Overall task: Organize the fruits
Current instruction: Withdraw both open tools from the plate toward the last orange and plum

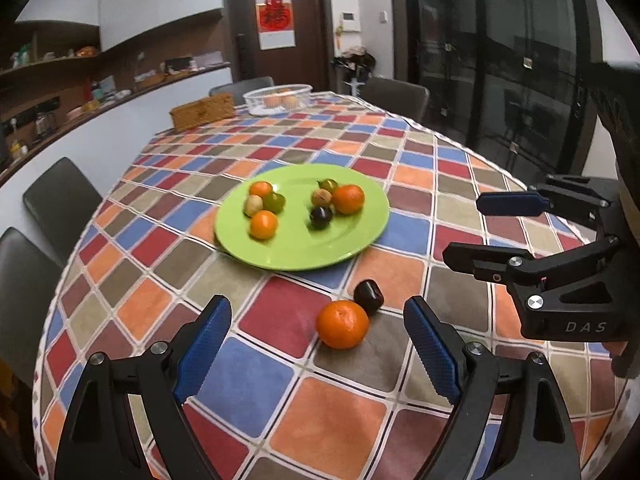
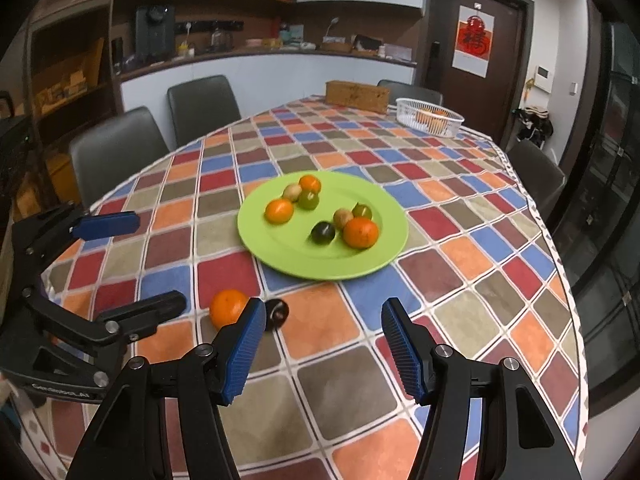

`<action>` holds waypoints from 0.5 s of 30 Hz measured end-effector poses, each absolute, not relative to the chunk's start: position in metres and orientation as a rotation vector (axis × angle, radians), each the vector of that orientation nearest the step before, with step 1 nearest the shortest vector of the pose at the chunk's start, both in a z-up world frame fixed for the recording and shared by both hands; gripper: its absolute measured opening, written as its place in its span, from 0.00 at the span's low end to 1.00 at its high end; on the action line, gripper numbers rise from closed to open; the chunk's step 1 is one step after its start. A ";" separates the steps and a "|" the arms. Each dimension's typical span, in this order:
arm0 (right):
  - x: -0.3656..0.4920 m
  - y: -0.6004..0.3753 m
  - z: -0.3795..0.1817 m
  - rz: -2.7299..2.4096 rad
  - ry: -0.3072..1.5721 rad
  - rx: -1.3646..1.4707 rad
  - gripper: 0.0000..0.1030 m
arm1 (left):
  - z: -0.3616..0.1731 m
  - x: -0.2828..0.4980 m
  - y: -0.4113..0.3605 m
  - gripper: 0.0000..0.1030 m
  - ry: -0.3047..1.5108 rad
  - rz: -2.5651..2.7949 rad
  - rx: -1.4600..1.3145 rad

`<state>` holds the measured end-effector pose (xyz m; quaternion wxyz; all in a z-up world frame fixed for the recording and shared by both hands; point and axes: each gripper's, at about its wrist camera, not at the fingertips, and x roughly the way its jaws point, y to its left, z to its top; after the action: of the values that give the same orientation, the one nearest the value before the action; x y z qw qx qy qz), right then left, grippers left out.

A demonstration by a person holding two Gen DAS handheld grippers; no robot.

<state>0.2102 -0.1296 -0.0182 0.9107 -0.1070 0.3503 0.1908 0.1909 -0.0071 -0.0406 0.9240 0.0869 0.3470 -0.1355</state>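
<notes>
A green plate (image 1: pixel 352 236) (image 2: pixel 288 248) sits mid-table with several small fruits in two clusters: oranges, green, tan and dark ones. On the cloth in front of it lie a loose orange (image 1: pixel 342 324) (image 2: pixel 228 307) and a dark fruit (image 1: pixel 369 297) (image 2: pixel 277 313), touching. My left gripper (image 1: pixel 318 344) is open and empty, with the loose orange between its fingers' line, just ahead. My right gripper (image 2: pixel 323 344) is open and empty, with the two loose fruits just beyond its left finger. It also shows at the right in the left wrist view (image 1: pixel 472 228).
A white basket (image 1: pixel 277 98) (image 2: pixel 430 116) holding oranges and a brown woven box (image 1: pixel 202 112) (image 2: pixel 357 96) stand at the table's far end. Dark chairs (image 2: pixel 116 148) line the table's sides. A counter with shelves runs behind.
</notes>
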 end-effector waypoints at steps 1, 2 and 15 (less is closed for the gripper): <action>0.211 -0.130 -0.020 0.393 0.728 -0.223 0.59 | -0.044 0.192 -0.009 0.86 0.720 -0.284 0.182; 0.212 -0.130 -0.023 0.392 0.735 -0.226 0.59 | -0.047 0.194 -0.010 0.85 0.729 -0.291 0.185; 0.234 -0.130 -0.059 0.391 0.849 -0.203 0.59 | -0.088 0.224 -0.013 0.65 0.850 -0.351 0.158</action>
<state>0.2341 -0.1298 -0.0590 0.8878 -0.0977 0.4085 0.1882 0.2242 -0.0135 -0.0884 0.8931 0.0759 0.4097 -0.1694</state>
